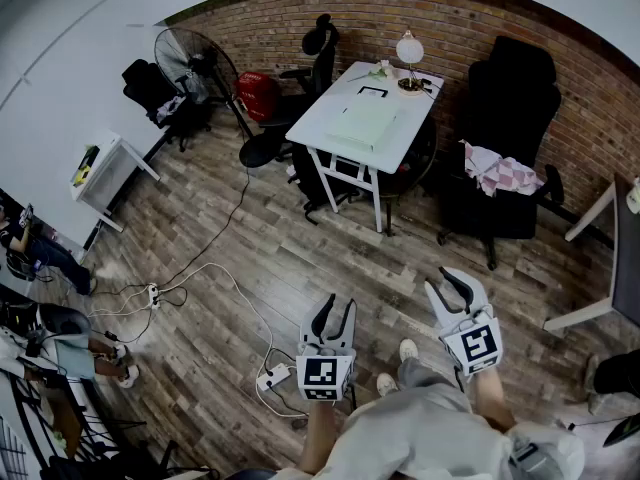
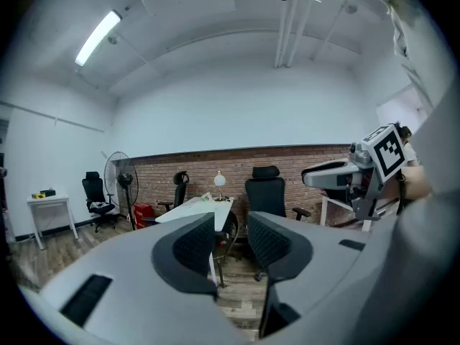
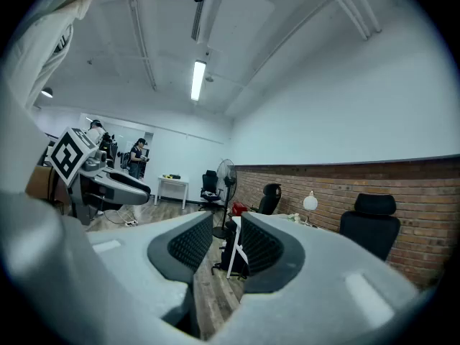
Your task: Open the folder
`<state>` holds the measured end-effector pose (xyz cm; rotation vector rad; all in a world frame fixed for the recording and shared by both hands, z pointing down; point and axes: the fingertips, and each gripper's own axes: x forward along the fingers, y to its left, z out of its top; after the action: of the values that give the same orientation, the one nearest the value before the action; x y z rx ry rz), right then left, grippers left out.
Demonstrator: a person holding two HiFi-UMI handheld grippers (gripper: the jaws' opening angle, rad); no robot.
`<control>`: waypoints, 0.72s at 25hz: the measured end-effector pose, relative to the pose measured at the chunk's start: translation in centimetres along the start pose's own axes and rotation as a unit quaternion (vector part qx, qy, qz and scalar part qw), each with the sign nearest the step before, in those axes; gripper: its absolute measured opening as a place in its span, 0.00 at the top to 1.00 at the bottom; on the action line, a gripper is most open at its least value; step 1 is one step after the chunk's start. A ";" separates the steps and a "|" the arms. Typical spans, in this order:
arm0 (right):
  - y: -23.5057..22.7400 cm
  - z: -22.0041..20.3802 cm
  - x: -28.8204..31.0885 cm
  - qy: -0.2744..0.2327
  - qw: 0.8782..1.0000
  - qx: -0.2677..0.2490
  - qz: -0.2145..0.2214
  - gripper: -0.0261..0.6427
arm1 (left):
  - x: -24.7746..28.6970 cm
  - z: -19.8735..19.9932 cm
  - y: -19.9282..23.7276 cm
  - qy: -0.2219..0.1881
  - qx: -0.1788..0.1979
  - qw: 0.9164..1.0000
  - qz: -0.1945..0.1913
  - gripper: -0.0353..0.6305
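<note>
Jaws on our left gripper (image 1: 337, 311) and right gripper (image 1: 449, 287) stand apart; we grasp nothing. The folder (image 1: 362, 124) lies flat at the middle of the table (image 1: 320, 118), well apart from both grippers.

Distant folder (image 1: 362, 125), details too small

No words, numbers or brands could be read. The cubes (image 1: 321, 373) on the left claw (image 1: 336, 320) and right claw (image 1: 452, 293) bore only square coded markers.
</note>
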<state>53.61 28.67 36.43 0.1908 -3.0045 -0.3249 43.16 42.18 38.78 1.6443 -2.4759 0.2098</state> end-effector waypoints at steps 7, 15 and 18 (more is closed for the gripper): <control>0.2 0.0 0.8 0.001 1.000 -0.006 0.008 0.78 | 0.8 0.7 0.3 -0.005 0.004 1.000 0.002 0.74; -2.4 -1.0 4.3 -0.002 1.000 0.010 0.021 0.78 | 5.1 1.5 1.4 -0.002 0.010 1.000 0.015 0.74; -4.1 -1.5 6.2 -0.002 0.999 0.012 0.032 0.78 | 7.6 1.7 1.8 -0.001 0.011 1.000 0.022 0.74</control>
<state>48.14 23.53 37.64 0.0945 -3.0122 -0.2840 38.51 35.64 38.66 1.5995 -2.5224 0.2415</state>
